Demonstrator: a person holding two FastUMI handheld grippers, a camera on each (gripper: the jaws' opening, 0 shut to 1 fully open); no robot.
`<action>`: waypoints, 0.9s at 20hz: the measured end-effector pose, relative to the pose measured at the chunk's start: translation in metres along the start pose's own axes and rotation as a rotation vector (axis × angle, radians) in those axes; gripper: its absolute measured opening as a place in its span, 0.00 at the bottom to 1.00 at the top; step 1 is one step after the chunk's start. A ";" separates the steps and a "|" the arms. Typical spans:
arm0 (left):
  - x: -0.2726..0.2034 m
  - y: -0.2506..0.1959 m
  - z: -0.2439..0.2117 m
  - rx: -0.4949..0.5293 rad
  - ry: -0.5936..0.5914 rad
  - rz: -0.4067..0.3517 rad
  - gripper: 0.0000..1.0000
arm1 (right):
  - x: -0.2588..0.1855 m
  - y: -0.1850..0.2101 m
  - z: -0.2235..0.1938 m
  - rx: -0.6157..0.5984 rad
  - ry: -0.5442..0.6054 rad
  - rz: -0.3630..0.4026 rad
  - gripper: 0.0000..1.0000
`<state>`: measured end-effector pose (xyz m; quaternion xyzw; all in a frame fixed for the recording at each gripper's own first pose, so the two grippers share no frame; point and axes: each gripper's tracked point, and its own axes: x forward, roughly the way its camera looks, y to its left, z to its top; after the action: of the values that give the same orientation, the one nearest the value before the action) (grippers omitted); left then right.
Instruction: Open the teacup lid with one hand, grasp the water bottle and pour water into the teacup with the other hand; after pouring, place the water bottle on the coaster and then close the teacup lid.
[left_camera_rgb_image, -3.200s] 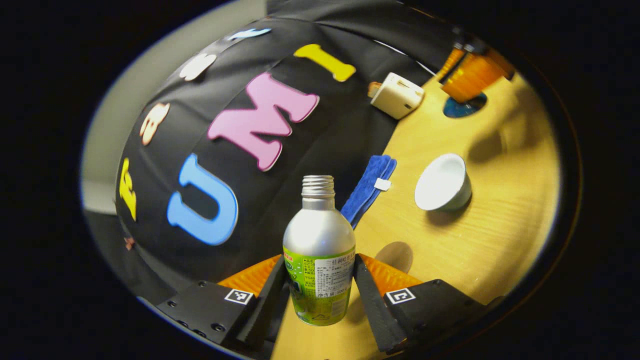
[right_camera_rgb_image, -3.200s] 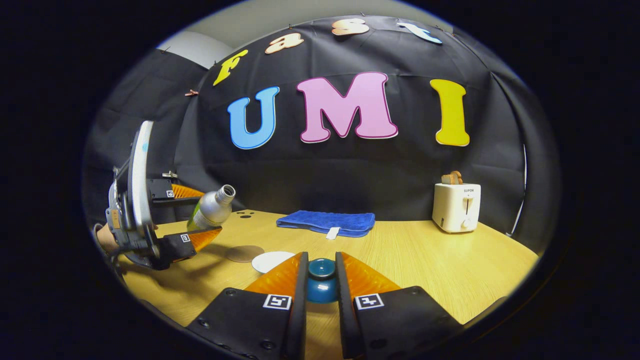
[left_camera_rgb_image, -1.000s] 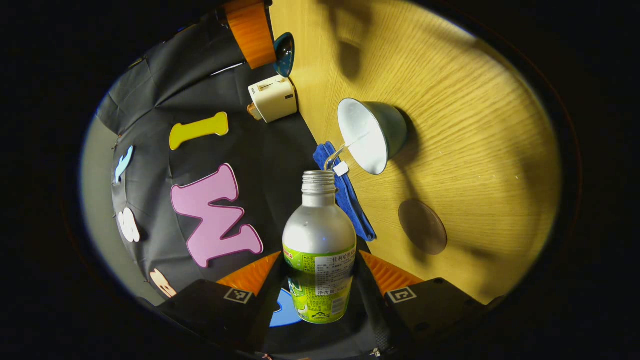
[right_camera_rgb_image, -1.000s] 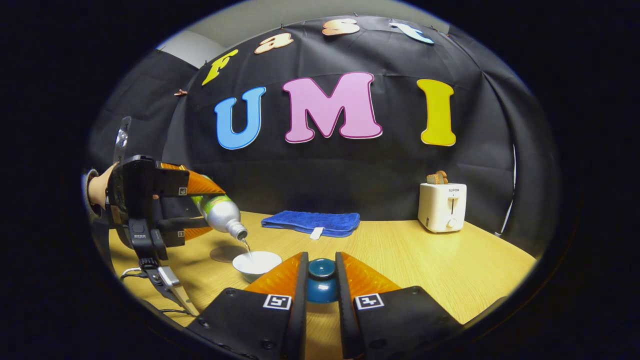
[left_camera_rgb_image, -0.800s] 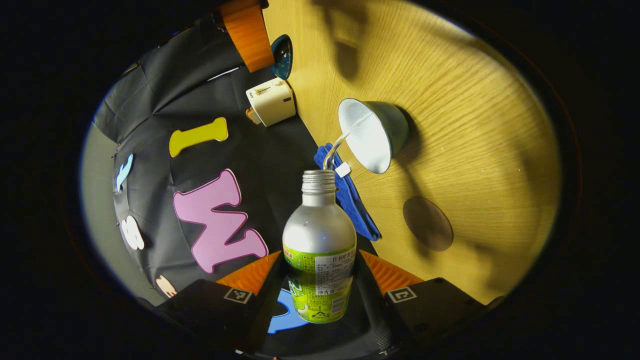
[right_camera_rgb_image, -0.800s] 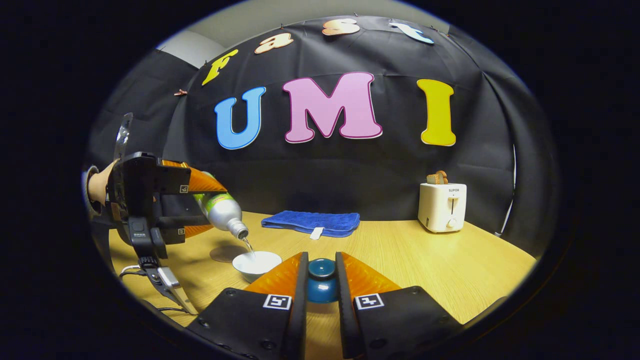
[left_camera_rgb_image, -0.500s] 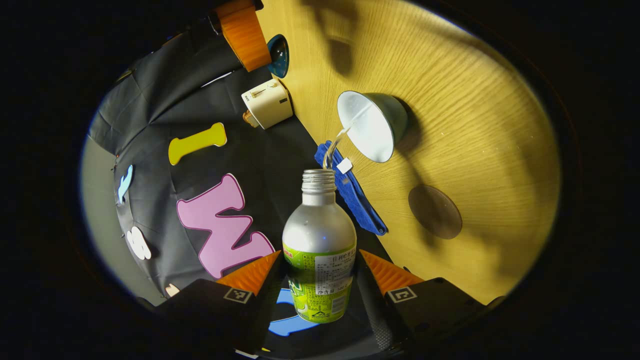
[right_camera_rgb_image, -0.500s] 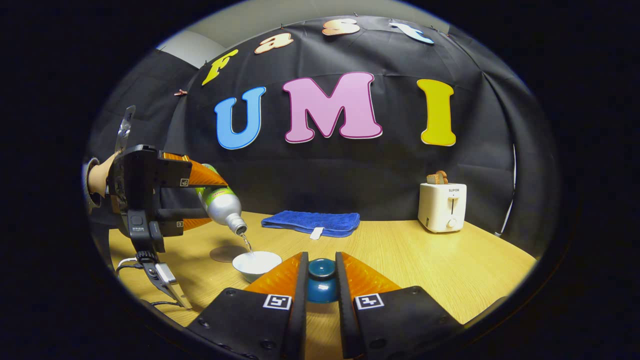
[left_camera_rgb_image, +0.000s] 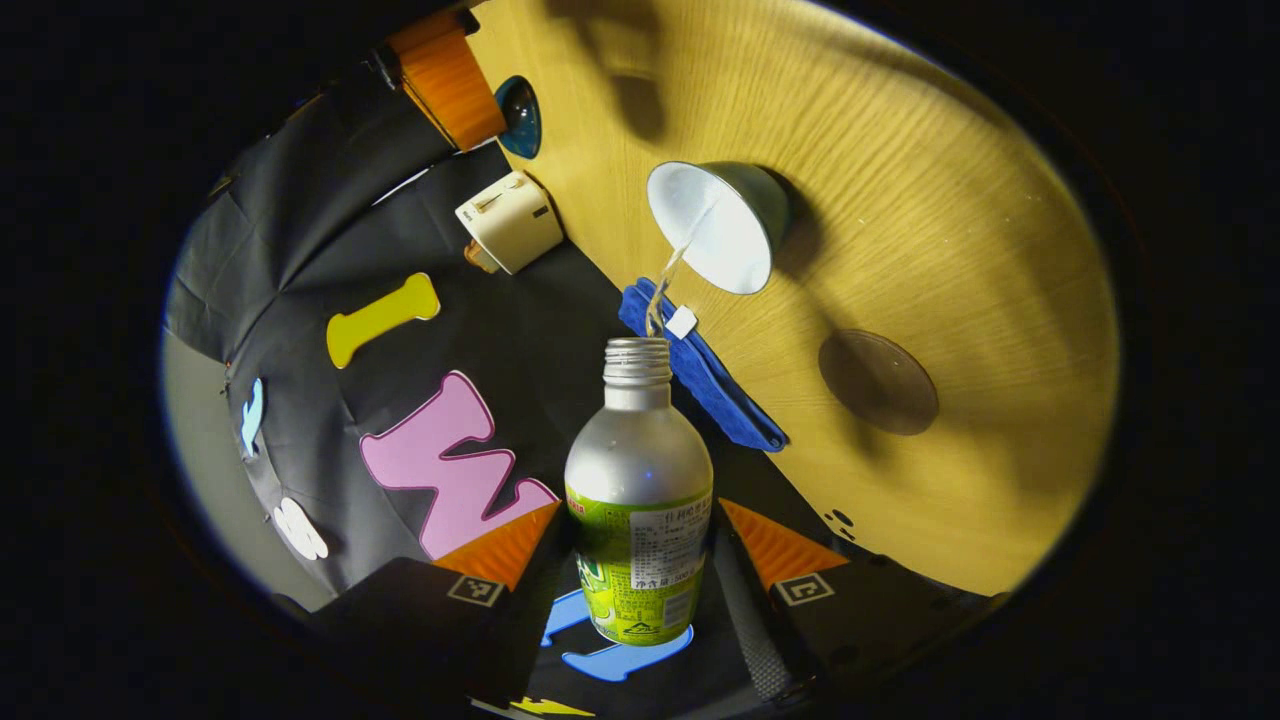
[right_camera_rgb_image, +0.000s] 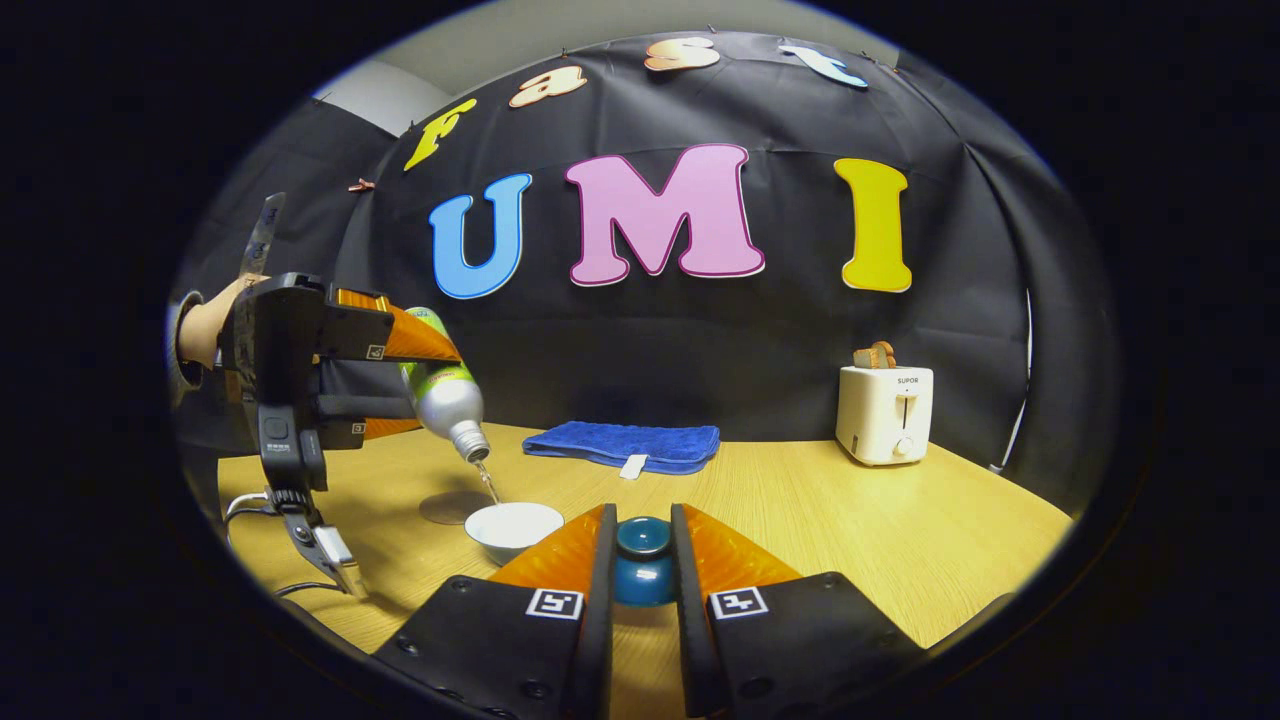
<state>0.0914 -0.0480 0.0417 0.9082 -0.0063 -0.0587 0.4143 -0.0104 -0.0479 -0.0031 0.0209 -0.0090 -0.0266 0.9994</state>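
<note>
I read "SUPOR" on the toaster, far right ahead of my right gripper. The bottle label's print is illegible.

Wooden table; black cloth wall behind; grey wall above.

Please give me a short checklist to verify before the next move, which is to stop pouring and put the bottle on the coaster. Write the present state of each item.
1. Left tool grips the bottle on both sides: ok.
2. Stream lands inside the cup: ok; water runs from the bottle mouth into the white bowl of the cup.
3. Water level in the cup: cannot tell.
4. Coaster bare and ready for the bottle: ok; it lies flat on the table beside the cup.
5. Right tool holds the lid off the cup: ok; its fingers clamp the blue lid, apart from the cup.
6. Spill on the table: cannot tell.
</note>
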 end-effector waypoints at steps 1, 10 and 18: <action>0.000 0.002 0.001 0.011 -0.008 0.015 0.83 | 0.001 0.000 0.000 0.000 0.000 0.000 0.31; 0.003 0.023 0.006 0.133 -0.032 0.050 0.83 | 0.000 0.000 0.000 0.000 0.000 0.000 0.31; 0.003 0.034 0.012 0.157 -0.047 0.087 0.83 | 0.001 0.000 0.000 0.001 0.000 0.000 0.31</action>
<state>0.0944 -0.0789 0.0592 0.9352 -0.0599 -0.0613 0.3435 -0.0097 -0.0475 -0.0030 0.0212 -0.0092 -0.0267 0.9994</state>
